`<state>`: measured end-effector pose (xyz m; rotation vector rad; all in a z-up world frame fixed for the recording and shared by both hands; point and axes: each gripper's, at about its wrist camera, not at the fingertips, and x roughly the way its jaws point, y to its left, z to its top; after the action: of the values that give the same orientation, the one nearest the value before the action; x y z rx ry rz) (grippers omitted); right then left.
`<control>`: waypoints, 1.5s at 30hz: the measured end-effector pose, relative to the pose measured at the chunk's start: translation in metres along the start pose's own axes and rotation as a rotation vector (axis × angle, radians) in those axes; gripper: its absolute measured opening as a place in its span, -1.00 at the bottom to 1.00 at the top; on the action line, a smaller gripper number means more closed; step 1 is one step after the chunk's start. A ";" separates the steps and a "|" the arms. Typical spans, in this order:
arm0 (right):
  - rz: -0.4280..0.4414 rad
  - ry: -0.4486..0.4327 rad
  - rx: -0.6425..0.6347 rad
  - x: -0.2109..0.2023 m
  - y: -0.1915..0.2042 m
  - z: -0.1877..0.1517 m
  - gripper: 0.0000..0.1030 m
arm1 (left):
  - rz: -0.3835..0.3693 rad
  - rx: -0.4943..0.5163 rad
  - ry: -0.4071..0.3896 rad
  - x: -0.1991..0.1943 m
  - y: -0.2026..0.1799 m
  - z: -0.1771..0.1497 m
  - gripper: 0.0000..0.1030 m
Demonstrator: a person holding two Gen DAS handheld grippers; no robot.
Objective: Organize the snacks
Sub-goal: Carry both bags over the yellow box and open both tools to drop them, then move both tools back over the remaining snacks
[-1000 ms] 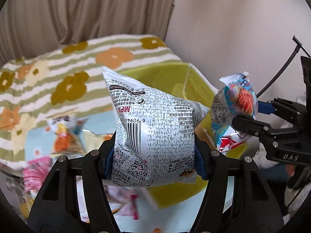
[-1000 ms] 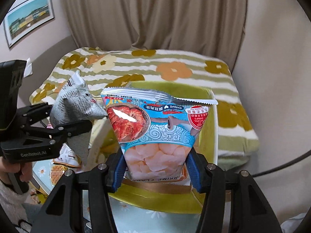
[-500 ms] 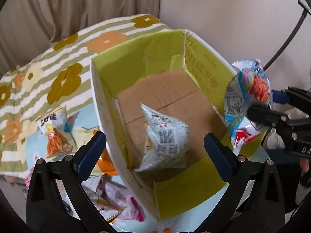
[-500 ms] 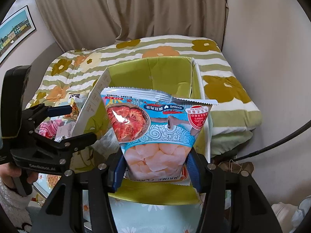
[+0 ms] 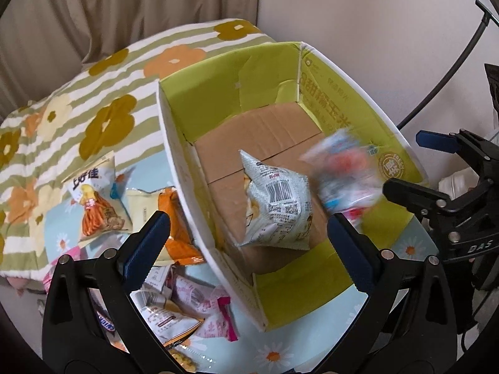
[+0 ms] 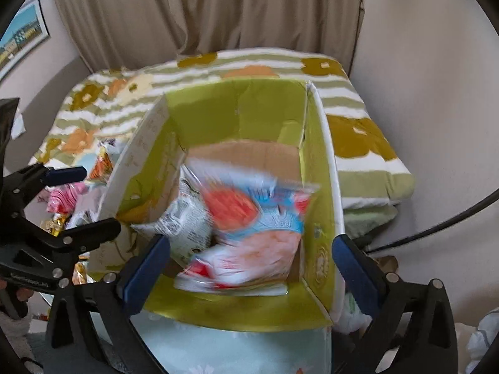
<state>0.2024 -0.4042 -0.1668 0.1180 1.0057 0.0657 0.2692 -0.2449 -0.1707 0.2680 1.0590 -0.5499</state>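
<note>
Both the left gripper (image 5: 248, 240) and right gripper (image 6: 251, 261) hover above the box (image 5: 340, 81), jaws released; only the left view shows loose packets (image 5: 96, 199) at 9 o'clock.

A second ago both grippers were clamped on bags held above the box. The left gripper (image 5: 248, 240) has since spread its fingers wide, and the grey speckled bag (image 5: 276, 208) it carried now stands tilted on the cardboard floor of the green box (image 5: 315, 299), near its left wall. The right gripper (image 6: 249, 265) has opened only in the last half second: its fingers stand wide apart, and the blue shrimp-chip bag (image 6: 249, 227) is blurred inside the box, just right of the grey bag and overlapping it.
</note>
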 end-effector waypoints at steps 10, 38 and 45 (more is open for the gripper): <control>0.024 -0.023 -0.004 -0.018 0.008 -0.005 1.00 | 0.006 -0.032 -0.019 -0.015 0.006 -0.011 0.94; 0.083 -0.230 -0.171 -0.070 0.170 0.016 1.00 | 0.159 -0.270 -0.234 -0.171 0.157 -0.096 0.94; 0.087 -0.198 -0.128 -0.049 0.231 0.007 1.00 | 0.151 -0.296 -0.201 -0.180 0.224 -0.136 0.94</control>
<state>0.1819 -0.1810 -0.0920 0.0494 0.7963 0.1941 0.2229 0.0585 -0.0888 0.0304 0.9023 -0.2727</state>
